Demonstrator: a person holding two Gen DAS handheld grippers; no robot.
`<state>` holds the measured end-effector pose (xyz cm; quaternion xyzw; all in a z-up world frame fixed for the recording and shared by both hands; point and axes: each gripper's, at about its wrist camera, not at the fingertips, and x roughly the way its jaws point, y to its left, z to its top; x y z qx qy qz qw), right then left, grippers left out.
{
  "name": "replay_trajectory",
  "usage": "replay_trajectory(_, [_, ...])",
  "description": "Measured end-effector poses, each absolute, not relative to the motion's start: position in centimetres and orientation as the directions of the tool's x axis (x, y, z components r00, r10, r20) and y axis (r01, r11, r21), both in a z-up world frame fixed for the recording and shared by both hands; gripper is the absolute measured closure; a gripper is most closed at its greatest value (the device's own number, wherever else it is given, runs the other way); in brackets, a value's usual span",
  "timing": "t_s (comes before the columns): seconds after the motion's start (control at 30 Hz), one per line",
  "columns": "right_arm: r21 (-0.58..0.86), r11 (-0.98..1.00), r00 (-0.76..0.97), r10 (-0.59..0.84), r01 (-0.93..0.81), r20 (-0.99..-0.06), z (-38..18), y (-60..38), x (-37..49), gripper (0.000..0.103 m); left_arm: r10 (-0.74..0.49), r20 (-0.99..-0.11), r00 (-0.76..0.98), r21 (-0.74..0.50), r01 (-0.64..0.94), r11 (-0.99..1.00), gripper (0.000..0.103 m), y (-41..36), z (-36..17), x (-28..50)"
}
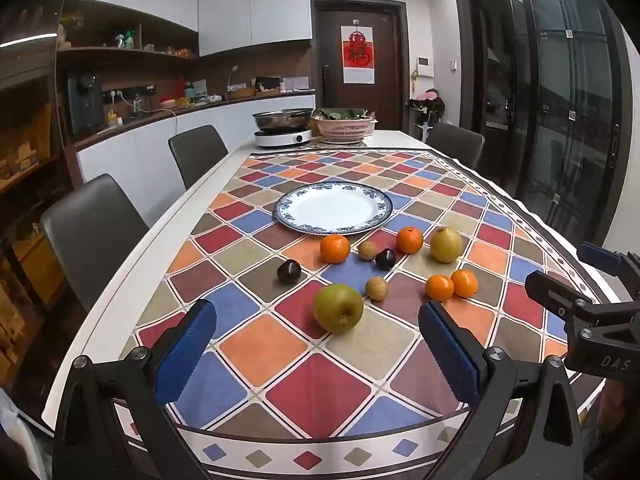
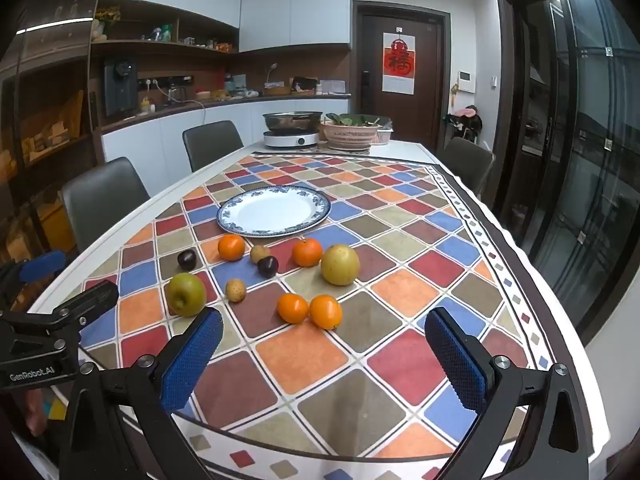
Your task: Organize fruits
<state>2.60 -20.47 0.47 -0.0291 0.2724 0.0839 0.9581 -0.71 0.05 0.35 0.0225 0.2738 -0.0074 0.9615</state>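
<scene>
An empty white plate with a blue rim [image 1: 334,207] [image 2: 274,210] sits mid-table. In front of it lie loose fruits: a green apple [image 1: 338,308] [image 2: 186,294], a yellow pear [image 1: 446,244] [image 2: 340,264], several oranges [image 1: 335,248] [image 2: 293,308], two dark plums [image 1: 289,271] [image 2: 267,266] and two small brown fruits [image 1: 376,288] [image 2: 235,290]. My left gripper [image 1: 316,324] is open and empty, just short of the apple. My right gripper [image 2: 324,332] is open and empty, just short of two oranges.
The table carries a chequered cloth [image 1: 316,380]. At its far end stand an induction cooker with a steel pot [image 1: 283,130] and a pink basket of greens [image 1: 345,126]. Grey chairs [image 1: 94,220] line the left side. The right gripper shows in the left wrist view [image 1: 580,276].
</scene>
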Motion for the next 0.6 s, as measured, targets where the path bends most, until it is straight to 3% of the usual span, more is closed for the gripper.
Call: replay_trajectory(0.6, [-0.009,0.984,0.838,0.146,-0.177,-0.526,0.47,-20.48,2.60,0.001,0.002,-0.531,0.848,0.038,0.022,0.999,0.000,0.16,0.24,-0.53])
